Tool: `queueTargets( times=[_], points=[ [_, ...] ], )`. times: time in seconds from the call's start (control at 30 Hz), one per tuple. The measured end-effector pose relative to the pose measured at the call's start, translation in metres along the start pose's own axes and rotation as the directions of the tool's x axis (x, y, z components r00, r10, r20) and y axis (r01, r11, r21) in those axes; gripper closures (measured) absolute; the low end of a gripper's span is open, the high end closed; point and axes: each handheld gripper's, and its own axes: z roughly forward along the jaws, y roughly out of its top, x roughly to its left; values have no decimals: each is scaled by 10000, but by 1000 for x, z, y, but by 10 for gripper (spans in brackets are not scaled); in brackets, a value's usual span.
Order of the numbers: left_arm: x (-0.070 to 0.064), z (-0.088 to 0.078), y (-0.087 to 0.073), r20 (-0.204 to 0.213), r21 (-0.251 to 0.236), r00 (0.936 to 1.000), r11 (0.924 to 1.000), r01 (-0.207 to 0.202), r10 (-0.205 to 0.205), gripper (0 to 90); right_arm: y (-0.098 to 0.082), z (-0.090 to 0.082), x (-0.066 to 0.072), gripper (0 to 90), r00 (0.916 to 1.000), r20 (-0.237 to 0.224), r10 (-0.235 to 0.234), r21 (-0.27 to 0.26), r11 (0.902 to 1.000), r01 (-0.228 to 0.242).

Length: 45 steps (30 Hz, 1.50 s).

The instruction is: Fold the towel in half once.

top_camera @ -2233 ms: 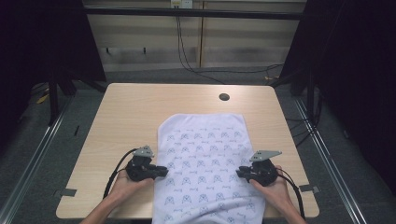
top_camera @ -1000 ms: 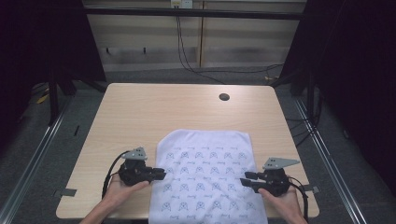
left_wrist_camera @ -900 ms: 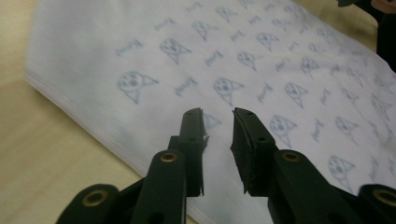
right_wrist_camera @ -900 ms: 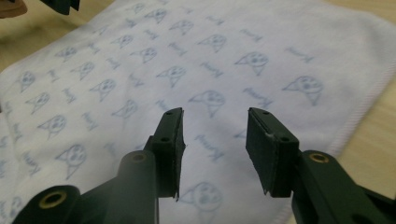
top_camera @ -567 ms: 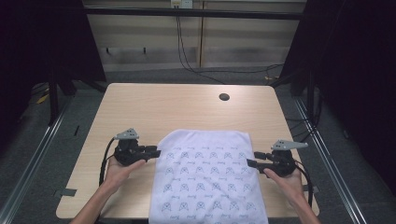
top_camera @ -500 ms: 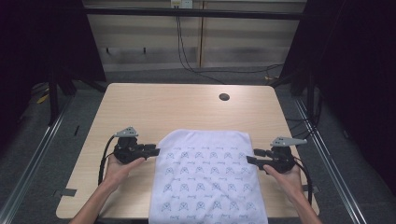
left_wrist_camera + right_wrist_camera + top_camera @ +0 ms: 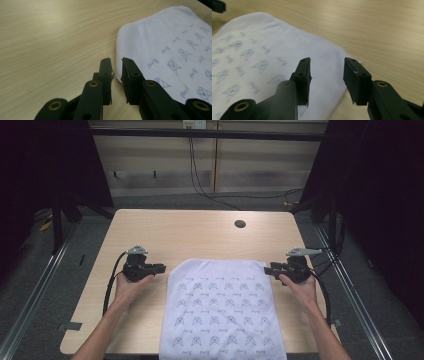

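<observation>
Left claw sits on the table just beside the left far corner of the white printed cloth, its jaws narrow, having just been closing, with nothing pinched between them; in the left gripper view the cloth's edge lies just beyond the tips, partly hidden behind the nearer jaw, so whether that jaw brushes the hem cannot be told. Right claw rests at the cloth's right far corner, its jaws moderately apart and also just closing; in the right gripper view the blurred cloth passes under the gap, but no pad presses on it. The cloth lies flat at the table's near middle, its near end cut off by the bottom of the high view. A small dark round spot on the far side of the table is too small to make out.
</observation>
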Motion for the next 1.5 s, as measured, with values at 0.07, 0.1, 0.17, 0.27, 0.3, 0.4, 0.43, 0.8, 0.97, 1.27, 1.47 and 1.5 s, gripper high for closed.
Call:
queueTargets(
  times=[0.07, 0.1, 0.17, 0.27, 0.3, 0.4, 0.43, 0.8, 0.97, 1.27, 1.47, 1.5],
  points=[
    [2, 6, 2, -53, 65, 10000, 10000, 28, -28, 785, 3, 7, -8, 581, 9999, 33, 128, 62, 9999, -128],
    [3, 9, 3, 4, 78, 9999, 9999, 123, -123, 785, 5, 11, -12, 581, 9998, 138, 150, 175, 9997, -152],
    [4, 12, 4, -38, 147, 9999, 9998, 149, -148, 785, 8, 22, -18, 585, 9997, 173, 193, 376, 9991, -200],
    [7, 17, 2, 77, 202, 9996, 9994, 287, -289, 783, 12, 39, -23, 590, 9996, 77, 287, 541, 9981, -291],
    [7, 18, 1, 77, 232, 9995, 9992, 310, -312, 783, 12, 45, -24, 588, 9995, -11, 329, 611, 9976, -328],
    [10, 20, 0, 111, 375, 9994, 9988, 329, -333, 761, 11, 57, -23, 586, 9995, 47, 303, 789, 9964, -306],
    [10, 21, -1, 91, 399, 9993, 9985, 371, -374, 760, 10, 60, -23, 587, 9994, 64, 338, 811, 9961, -342],
    [11, 30, -1, 205, 457, 9984, 9976, 518, -528, 657, -3, 60, -15, 846, 9997, 175, 185, 772, 9968, -198],
    [1, 37, 2, 443, 553, 9988, 9983, 185, -210, 597, -5, 58, -13, 865, 9996, 142, 249, 813, 9964, -260],
    [-27, 55, 9, 1075, 672, 9932, 9964, -520, 446, 545, -5, 58, -12, 865, 9995, 183, 276, 778, 9966, -289],
    [-37, 64, 13, 895, 496, 9904, 9927, -1098, 1051, 744, -5, 58, -11, 870, 9996, 60, 290, 766, 9966, -294],
    [-37, 61, 15, 869, 283, 9909, 9940, -1054, 1026, 801, -5, 58, -11, 871, 9997, 41, 239, 745, 9969, -242]
  ],
)
